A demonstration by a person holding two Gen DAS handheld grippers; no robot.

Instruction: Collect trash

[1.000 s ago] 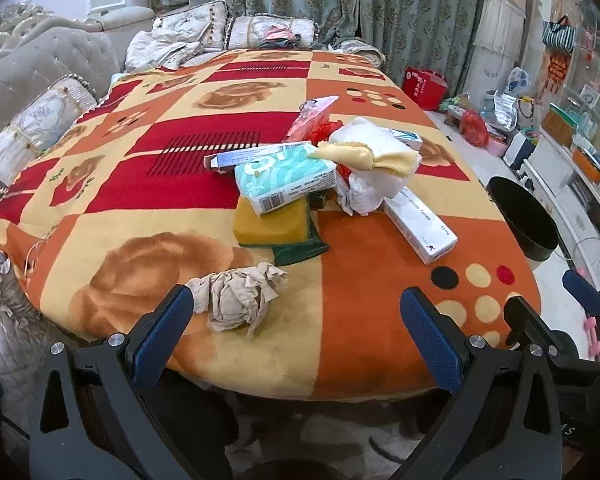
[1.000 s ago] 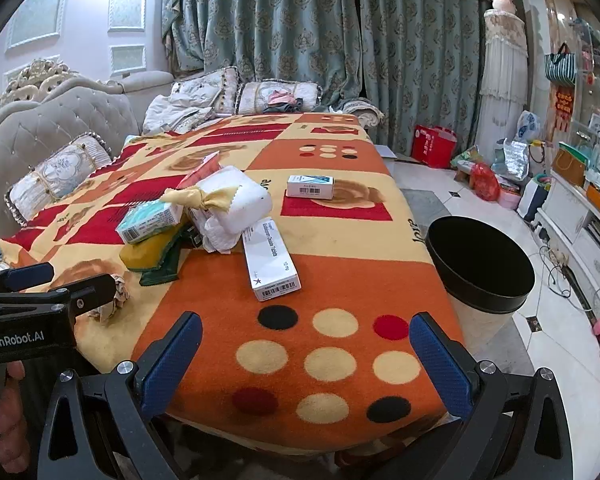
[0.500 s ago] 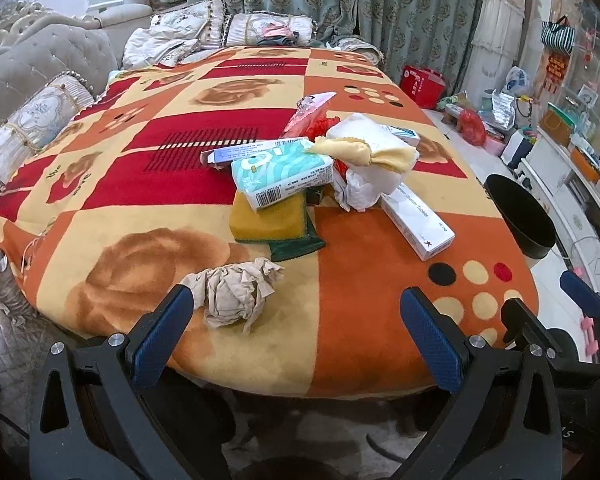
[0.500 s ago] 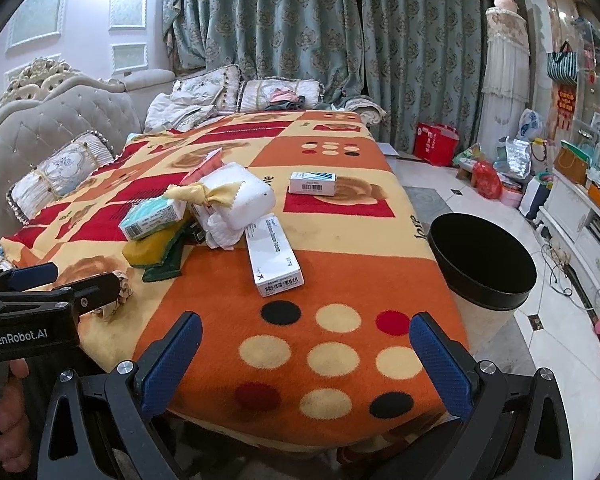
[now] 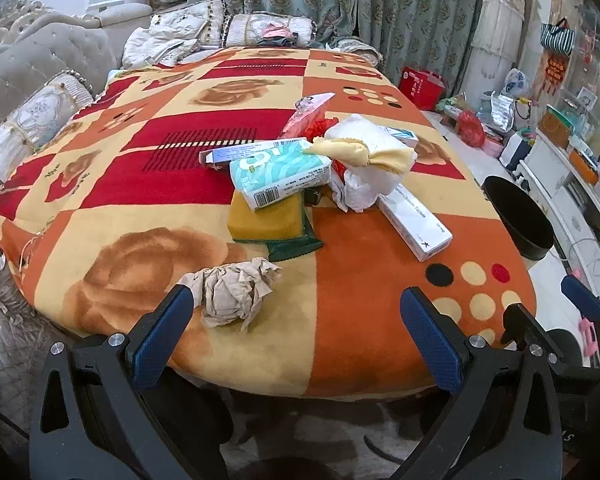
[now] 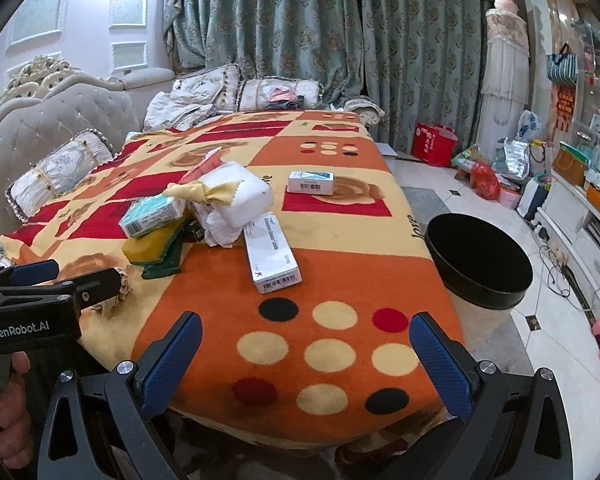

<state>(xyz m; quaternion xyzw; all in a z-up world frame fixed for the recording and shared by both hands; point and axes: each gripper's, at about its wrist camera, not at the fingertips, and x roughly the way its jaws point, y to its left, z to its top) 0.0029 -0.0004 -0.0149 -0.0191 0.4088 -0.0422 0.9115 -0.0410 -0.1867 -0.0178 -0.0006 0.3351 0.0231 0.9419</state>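
Note:
A crumpled brown paper ball (image 5: 232,292) lies near the front edge of the table (image 5: 356,320), just ahead of my left finger; in the right wrist view (image 6: 116,288) it is partly hidden behind the left gripper. My left gripper (image 5: 296,336) is open and empty. My right gripper (image 6: 304,364) is open and empty over the table's dotted front corner. A pile holds a teal tissue pack (image 5: 280,176), a yellow sponge (image 5: 264,220), a white wad with yellow cloth (image 5: 364,156) and a long white box (image 6: 272,256). A black bin (image 6: 480,260) stands right of the table.
A small white box (image 6: 310,182) lies farther back on the table. A tufted sofa with cushions (image 6: 56,168) runs along the left. Bags and clutter (image 6: 484,172) sit on the tiled floor at the right, by a low white cabinet (image 6: 580,216).
Both grippers have drawn back slightly from the table; the objects appear a little farther away. Nothing on the table has moved.

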